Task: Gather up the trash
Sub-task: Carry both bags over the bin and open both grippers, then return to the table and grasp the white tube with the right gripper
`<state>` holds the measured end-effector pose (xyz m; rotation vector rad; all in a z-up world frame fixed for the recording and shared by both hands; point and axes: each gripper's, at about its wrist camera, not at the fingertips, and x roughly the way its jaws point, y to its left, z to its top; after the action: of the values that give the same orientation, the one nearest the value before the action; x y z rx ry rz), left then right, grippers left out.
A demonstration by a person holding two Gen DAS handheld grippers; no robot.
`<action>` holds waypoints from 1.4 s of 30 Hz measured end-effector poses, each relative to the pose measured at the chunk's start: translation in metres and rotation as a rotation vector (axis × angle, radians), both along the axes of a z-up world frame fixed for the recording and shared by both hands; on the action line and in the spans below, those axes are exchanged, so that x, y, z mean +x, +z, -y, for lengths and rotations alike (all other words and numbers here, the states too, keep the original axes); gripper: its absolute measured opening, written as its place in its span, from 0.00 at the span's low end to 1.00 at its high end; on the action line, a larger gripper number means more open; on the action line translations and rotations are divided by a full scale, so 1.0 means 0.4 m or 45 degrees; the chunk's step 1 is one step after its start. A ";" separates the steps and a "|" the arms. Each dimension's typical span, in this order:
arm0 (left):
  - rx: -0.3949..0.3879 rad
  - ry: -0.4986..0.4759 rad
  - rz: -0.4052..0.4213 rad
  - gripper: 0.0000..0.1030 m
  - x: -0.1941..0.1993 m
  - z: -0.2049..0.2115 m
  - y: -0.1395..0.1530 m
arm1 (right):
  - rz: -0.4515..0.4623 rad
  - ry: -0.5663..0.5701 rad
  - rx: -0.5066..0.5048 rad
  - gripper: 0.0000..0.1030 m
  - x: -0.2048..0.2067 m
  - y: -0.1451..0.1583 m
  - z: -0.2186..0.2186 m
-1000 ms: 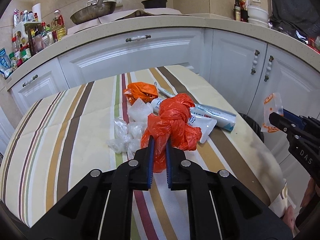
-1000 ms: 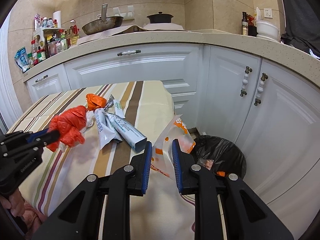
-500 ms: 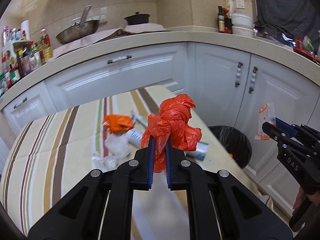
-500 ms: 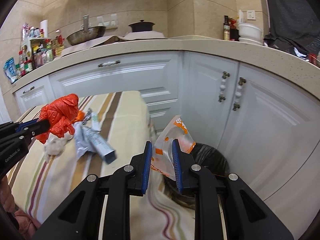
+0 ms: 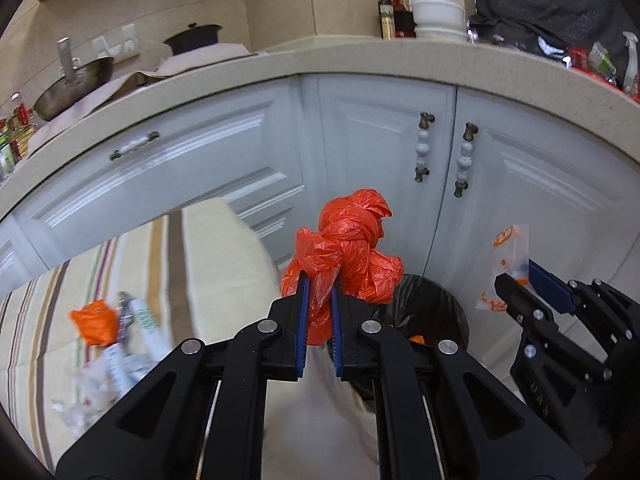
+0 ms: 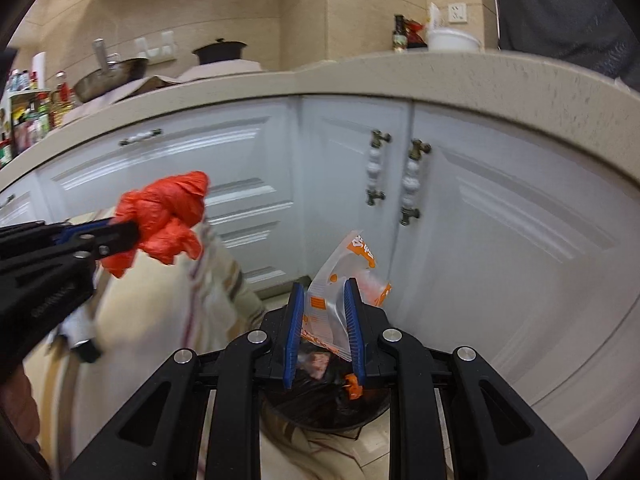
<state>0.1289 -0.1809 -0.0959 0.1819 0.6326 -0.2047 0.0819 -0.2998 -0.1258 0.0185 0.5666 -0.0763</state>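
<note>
My left gripper (image 5: 319,280) is shut on a knotted red plastic bag (image 5: 352,248) and holds it in the air past the table's right end, just left of the black-lined trash bin (image 5: 436,312). It shows from the side in the right wrist view (image 6: 120,236) with the red bag (image 6: 164,216). My right gripper (image 6: 322,286) is shut on a clear plastic wrapper with orange print (image 6: 340,276) and holds it right over the bin (image 6: 328,404). The right gripper (image 5: 516,276) and its wrapper (image 5: 508,256) show at the right of the left wrist view.
The striped table (image 5: 216,264) lies to the left with an orange bag (image 5: 94,322), tubes (image 5: 148,332) and crumpled clear plastic (image 5: 84,392) on it. White cabinet doors (image 6: 500,216) and a beige counter stand close behind the bin.
Both grippers have swung right, away from the table toward the bin. The right gripper with the wrapper now hangs over the bin; the left one has carried the red bag off the table.
</note>
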 end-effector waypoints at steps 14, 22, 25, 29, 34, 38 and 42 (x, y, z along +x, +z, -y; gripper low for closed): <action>0.113 0.091 -0.304 0.11 0.256 0.196 -0.235 | -0.144 -0.044 0.077 0.21 0.179 -0.183 0.127; 0.140 0.158 -0.385 0.46 0.298 0.198 -0.293 | -0.172 -0.067 0.079 0.42 0.233 -0.232 0.148; 0.126 0.153 -0.377 0.51 0.293 0.188 -0.278 | -0.166 -0.074 0.071 0.42 0.223 -0.222 0.149; 0.091 0.146 -0.361 0.56 0.282 0.179 -0.246 | -0.150 -0.086 0.066 0.43 0.198 -0.189 0.147; 0.056 0.127 -0.281 0.61 0.233 0.136 -0.172 | -0.121 -0.084 0.054 0.45 0.169 -0.136 0.123; 0.017 0.127 -0.206 0.64 0.175 0.075 -0.101 | -0.082 -0.060 0.046 0.46 0.130 -0.084 0.086; -0.001 0.144 -0.140 0.65 0.117 -0.004 -0.043 | -0.042 -0.010 0.046 0.47 0.094 -0.030 0.027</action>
<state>0.1755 -0.1794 -0.1132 0.1342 0.7501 -0.1068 0.1193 -0.3106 -0.1378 0.0549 0.6011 -0.0738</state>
